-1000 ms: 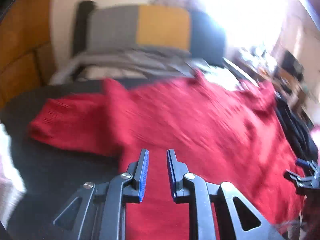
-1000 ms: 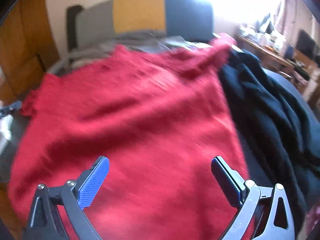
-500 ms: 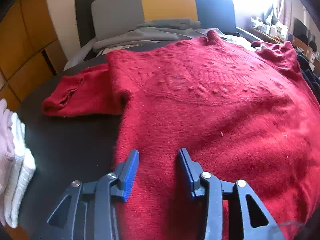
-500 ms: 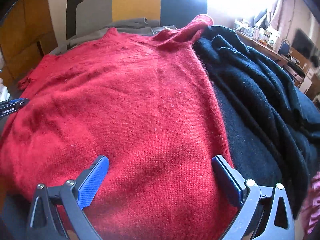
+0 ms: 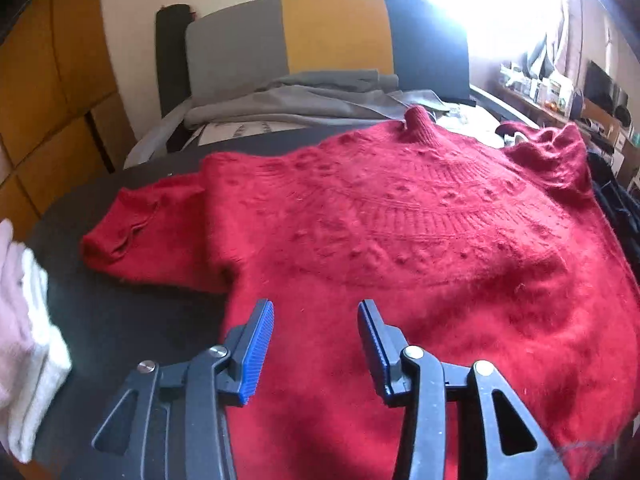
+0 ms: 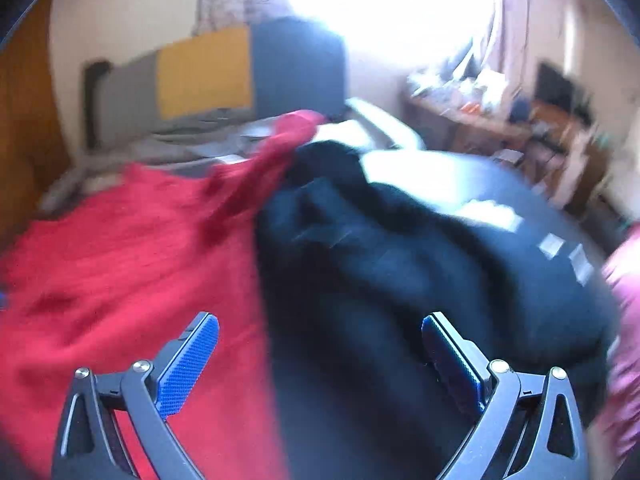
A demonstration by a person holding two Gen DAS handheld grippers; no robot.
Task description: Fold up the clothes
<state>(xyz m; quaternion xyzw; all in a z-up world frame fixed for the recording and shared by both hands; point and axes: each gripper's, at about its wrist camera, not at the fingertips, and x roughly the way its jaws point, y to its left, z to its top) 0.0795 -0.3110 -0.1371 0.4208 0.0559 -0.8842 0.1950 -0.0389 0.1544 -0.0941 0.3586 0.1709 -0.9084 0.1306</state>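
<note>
Left gripper (image 5: 316,322): jaws apart, holding nothing, poised over the near hem of the red sweater.
Right gripper (image 6: 318,338): jaws spread wide, holding nothing, above the line where red meets black; this view is blurred.
Red sweater (image 5: 400,232): spread flat on the dark table (image 5: 112,320), collar at the far edge, one sleeve stretched out to the left.
Black garment (image 6: 400,280): heaped just right of the sweater, touching its edge.
White folded cloth (image 5: 24,340): at the table's left edge, apart from the sleeve.
Grey clothes (image 5: 304,96): piled beyond the table.
Chair back (image 5: 320,36): grey, yellow and dark panels, farthest off.
</note>
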